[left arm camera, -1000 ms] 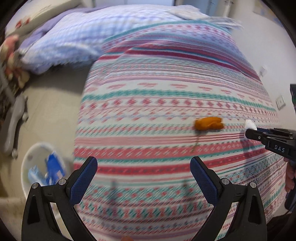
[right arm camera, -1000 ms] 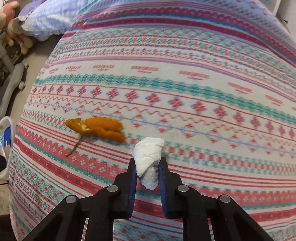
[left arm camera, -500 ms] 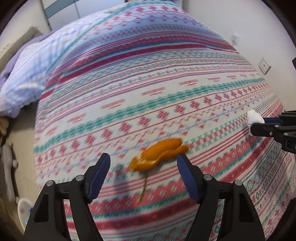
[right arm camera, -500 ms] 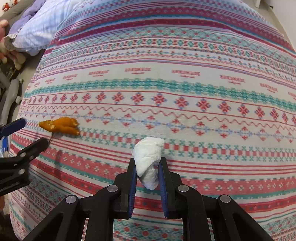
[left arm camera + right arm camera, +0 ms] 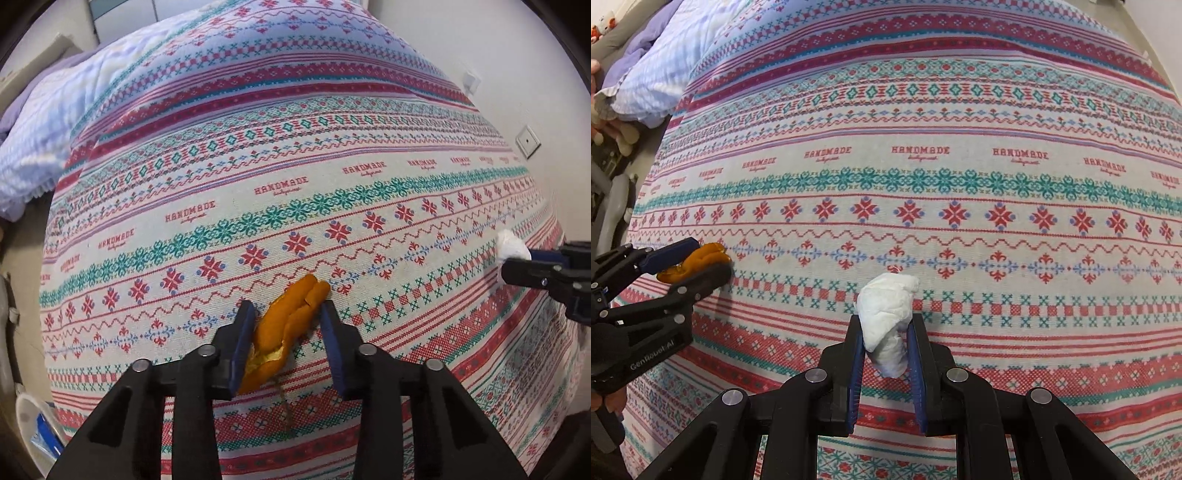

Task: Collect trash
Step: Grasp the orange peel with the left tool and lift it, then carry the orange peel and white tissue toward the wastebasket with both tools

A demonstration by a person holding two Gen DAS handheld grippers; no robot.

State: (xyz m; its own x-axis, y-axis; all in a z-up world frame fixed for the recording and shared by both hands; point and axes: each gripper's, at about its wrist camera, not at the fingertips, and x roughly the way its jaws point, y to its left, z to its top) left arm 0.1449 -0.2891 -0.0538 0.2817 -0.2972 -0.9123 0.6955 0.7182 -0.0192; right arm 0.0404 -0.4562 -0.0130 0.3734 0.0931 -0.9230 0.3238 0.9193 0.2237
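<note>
An orange peel [image 5: 291,314] lies on the patterned bedspread [image 5: 295,192]. My left gripper [image 5: 287,312] is down around it, the jaws partly closed with the peel between them; the left pad touches the peel and a gap shows at the right pad. The peel also shows in the right wrist view [image 5: 701,260] between the left gripper's fingers. My right gripper [image 5: 885,322] is shut on a crumpled white tissue [image 5: 888,317] and holds it just above the bedspread. The tissue shows at the right edge of the left wrist view [image 5: 511,249].
A white bin [image 5: 33,424] with blue and white trash stands on the floor at the lower left. A light blue quilt [image 5: 44,122] lies at the head of the bed. A thin brown stem [image 5: 284,410] lies below the peel. A wall [image 5: 517,74] runs along the right.
My left gripper has moved forward and down over the orange peel and narrowed its jaws around it. The right gripper has kept still with the tissue.
</note>
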